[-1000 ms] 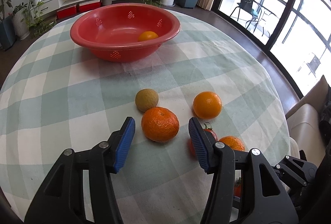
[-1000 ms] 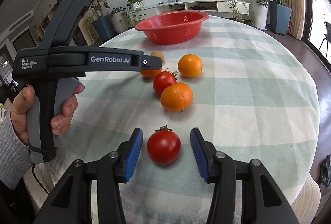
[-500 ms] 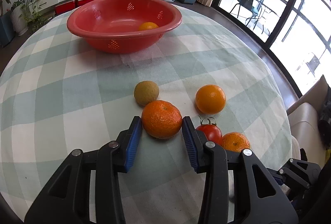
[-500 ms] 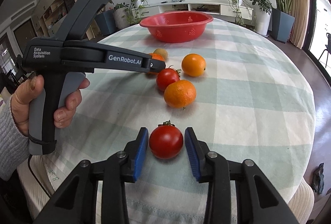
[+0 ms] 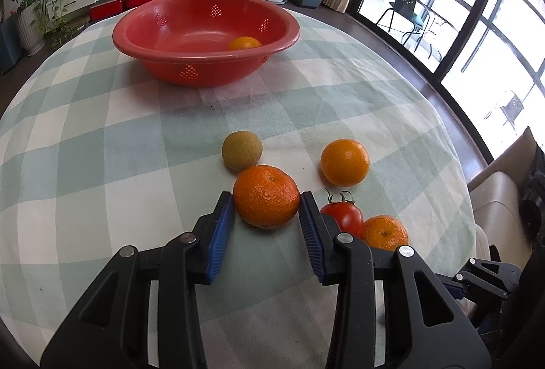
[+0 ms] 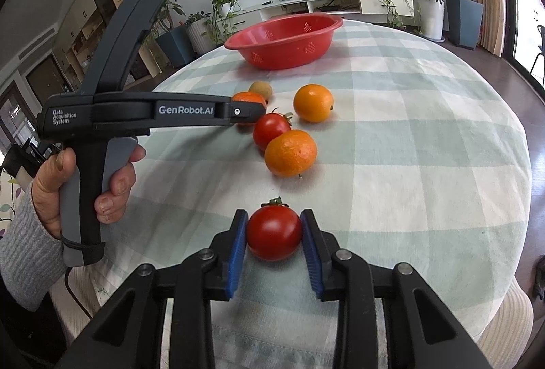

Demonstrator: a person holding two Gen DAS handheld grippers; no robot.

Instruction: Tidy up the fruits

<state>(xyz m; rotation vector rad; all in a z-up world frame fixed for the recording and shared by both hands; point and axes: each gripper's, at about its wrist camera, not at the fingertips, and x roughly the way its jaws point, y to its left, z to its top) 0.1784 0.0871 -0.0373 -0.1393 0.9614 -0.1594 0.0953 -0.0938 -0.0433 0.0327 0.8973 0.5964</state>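
Near the front edge of the bench [image 6: 425, 137], the right gripper [image 6: 274, 233] has closed its blue pads on either side of a red tomato [image 6: 274, 237]; both pads touch the skin, and the tomato sits on the checked cloth with its green stalk upward. Further in from that edge, the left gripper [image 5: 266, 209] is narrowed around a large bumpy orange [image 5: 266, 196], its pads pressing each flank while the fruit rests on the cloth.

Just behind that orange, touching or almost touching it, lies a dull green-brown fruit [image 5: 242, 150]. To the right, apart from both, sits a smooth orange [image 5: 344, 162]. A second tomato [image 5: 343, 217] lies just beside the left gripper's right finger, and a small orange [image 5: 385, 232] lies against that tomato, nearer the right edge of the bench.

Toward the far edge stands the red basin [image 5: 190, 69], well apart from the loose fruit, with one orange inside [image 5: 244, 43] against its right-hand wall.

From the right wrist view, the person's left hand [image 6: 85, 185] wraps the grey handle of the left gripper, fingers curled round the trigger.
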